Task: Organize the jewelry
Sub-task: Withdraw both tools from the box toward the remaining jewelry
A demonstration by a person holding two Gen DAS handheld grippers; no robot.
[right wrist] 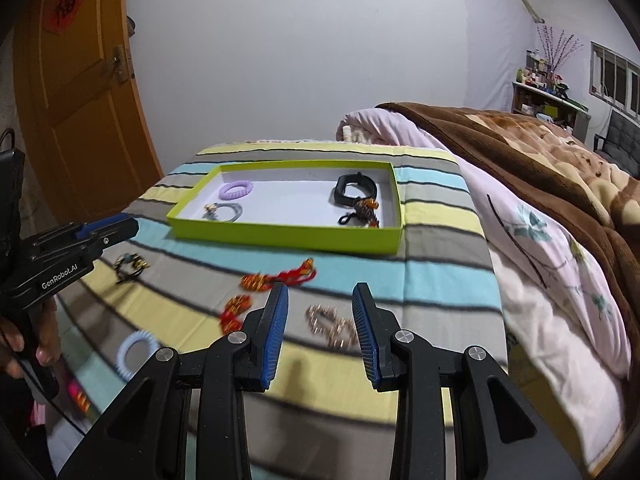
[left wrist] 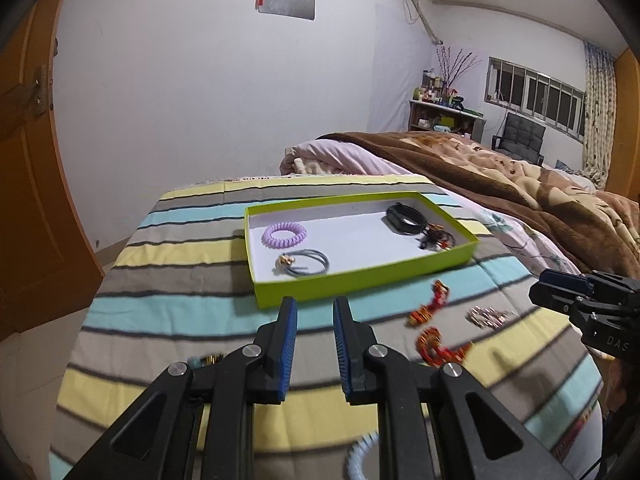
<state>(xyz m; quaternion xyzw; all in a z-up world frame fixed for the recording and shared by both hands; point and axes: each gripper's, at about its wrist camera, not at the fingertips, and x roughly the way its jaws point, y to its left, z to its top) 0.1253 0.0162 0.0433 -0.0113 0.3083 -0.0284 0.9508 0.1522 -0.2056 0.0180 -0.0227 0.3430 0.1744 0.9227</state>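
- The left tool (left wrist: 315, 308) and right tool (right wrist: 320, 294) each hold their jaws apart with nothing between, above the striped bed cover (right wrist: 440, 280).
- A gold bracelet (right wrist: 331, 326) lies just beyond the right tool, red knotted cords (right wrist: 276, 278) near it.
- Farther off, the green tray (right wrist: 280, 236) holds a purple coil tie (right wrist: 237, 189) and a black band (right wrist: 354, 190).

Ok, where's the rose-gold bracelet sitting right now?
The rose-gold bracelet lies outside the green tray on the striped bedspread, in the right wrist view between the right tool fingers, right of the red charms.
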